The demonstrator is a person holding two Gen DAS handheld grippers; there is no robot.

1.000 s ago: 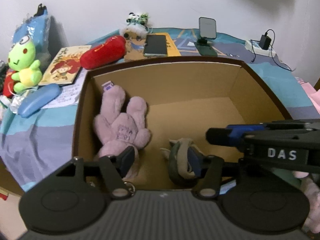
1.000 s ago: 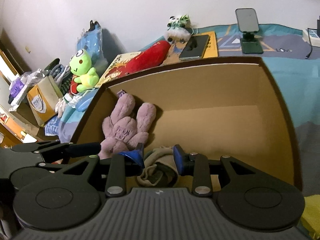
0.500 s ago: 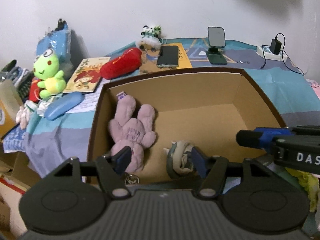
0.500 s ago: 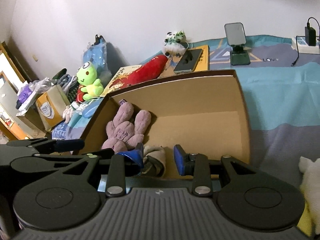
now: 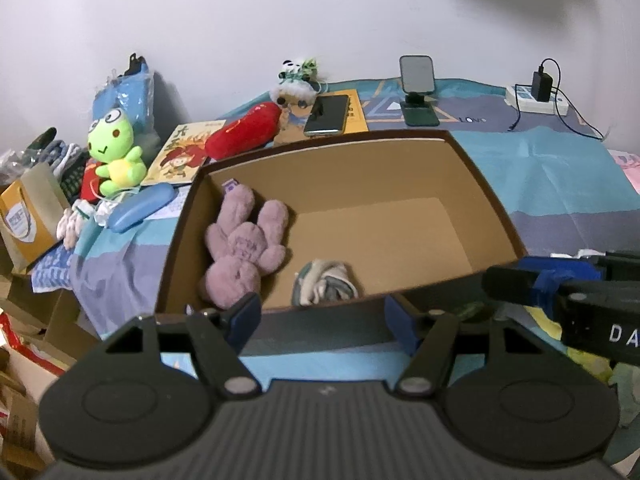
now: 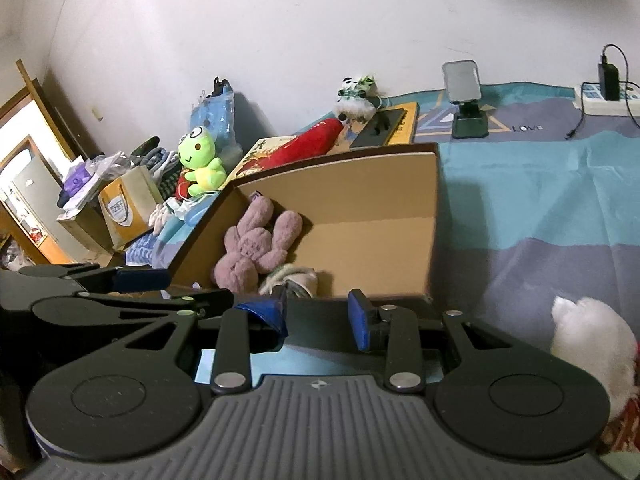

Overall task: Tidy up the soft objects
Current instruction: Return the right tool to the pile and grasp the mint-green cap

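Two soft things lie in your cardboard box [image 5: 472, 184]: the pink plush rabbit [image 5: 244, 248] against its left wall and the rolled grey-green sock bundle [image 5: 326, 282] just beside it, near the front edge. Your left gripper [image 5: 322, 316] and right gripper [image 6: 316, 312] both hover in front of the box, fingers spread apart and holding nothing. A white plush toy [image 6: 588, 332] sits on the bed [image 6: 540, 200] by your right gripper.

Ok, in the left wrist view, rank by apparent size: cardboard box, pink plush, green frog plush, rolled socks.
1. cardboard box
2. pink plush
3. green frog plush, which sits farther from the camera, so its true rank against the pink plush is unsure
4. rolled socks
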